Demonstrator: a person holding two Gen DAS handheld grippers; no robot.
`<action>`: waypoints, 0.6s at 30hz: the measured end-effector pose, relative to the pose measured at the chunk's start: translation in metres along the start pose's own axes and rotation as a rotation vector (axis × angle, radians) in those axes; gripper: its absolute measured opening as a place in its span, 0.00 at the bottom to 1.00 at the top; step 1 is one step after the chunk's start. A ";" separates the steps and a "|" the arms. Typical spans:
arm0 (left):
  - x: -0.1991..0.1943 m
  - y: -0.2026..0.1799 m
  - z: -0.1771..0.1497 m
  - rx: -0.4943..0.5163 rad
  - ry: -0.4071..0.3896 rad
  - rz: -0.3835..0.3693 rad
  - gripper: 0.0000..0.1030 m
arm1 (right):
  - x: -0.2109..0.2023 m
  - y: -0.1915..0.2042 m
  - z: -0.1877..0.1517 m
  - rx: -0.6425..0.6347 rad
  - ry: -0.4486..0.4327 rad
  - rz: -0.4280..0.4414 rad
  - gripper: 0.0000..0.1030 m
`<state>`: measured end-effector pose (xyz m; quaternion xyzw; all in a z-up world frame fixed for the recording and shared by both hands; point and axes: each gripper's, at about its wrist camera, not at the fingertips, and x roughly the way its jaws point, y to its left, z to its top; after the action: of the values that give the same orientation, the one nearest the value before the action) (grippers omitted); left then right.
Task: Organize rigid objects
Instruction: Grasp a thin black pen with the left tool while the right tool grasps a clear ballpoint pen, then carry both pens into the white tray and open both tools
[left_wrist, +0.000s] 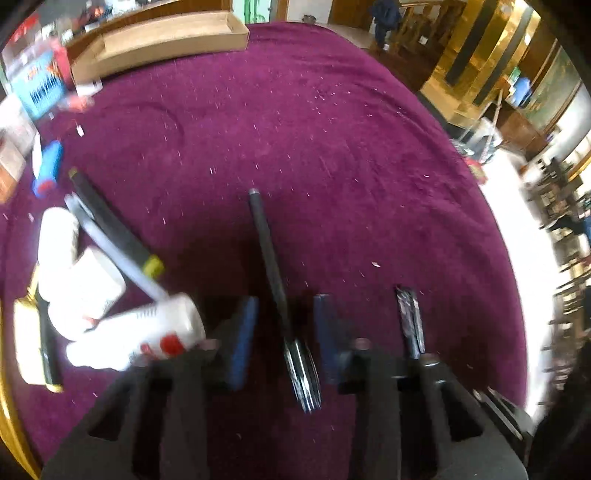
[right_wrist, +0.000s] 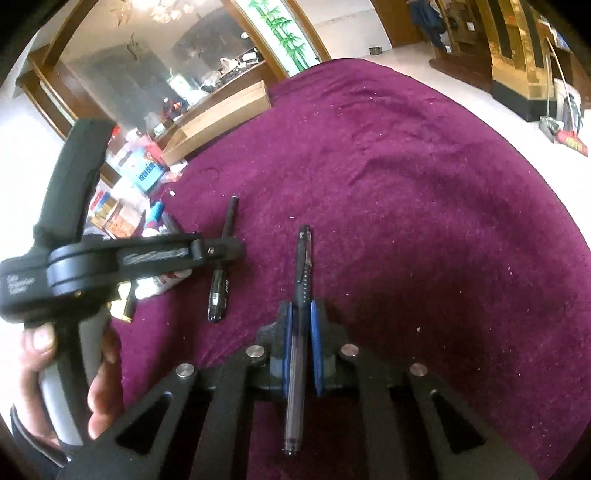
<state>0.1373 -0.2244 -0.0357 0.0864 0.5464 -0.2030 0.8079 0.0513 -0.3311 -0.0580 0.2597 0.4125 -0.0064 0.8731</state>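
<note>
My left gripper (left_wrist: 283, 314) is open, its blue pads apart on either side of a black pen (left_wrist: 271, 266) that lies on the purple cloth; the pads do not touch it. That pen also shows in the right wrist view (right_wrist: 221, 273), below the left gripper's body (right_wrist: 110, 266). My right gripper (right_wrist: 300, 317) is shut on a second dark pen (right_wrist: 299, 332), which points forward between its blue pads. This second pen shows at the right in the left wrist view (left_wrist: 410, 317).
A pile of white bottles (left_wrist: 110, 325), a black-and-yellow marker (left_wrist: 110, 229) and a blue tube (left_wrist: 48, 168) lies at the left. A long cardboard box (left_wrist: 159, 40) stands at the table's far edge. Packets (left_wrist: 37, 88) crowd the far left. The table edge (left_wrist: 517, 295) curves at the right.
</note>
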 end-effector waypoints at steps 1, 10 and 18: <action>0.000 0.000 -0.002 -0.001 -0.010 0.022 0.11 | 0.001 0.001 -0.002 -0.004 0.000 -0.003 0.09; -0.049 0.031 -0.106 -0.005 0.019 -0.086 0.06 | 0.003 0.004 -0.003 -0.022 0.015 0.038 0.08; -0.062 0.039 -0.130 0.011 -0.010 -0.087 0.07 | 0.004 0.021 -0.007 -0.105 0.041 -0.042 0.09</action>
<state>0.0232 -0.1280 -0.0321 0.0662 0.5444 -0.2414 0.8006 0.0536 -0.3086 -0.0551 0.2049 0.4353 0.0024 0.8767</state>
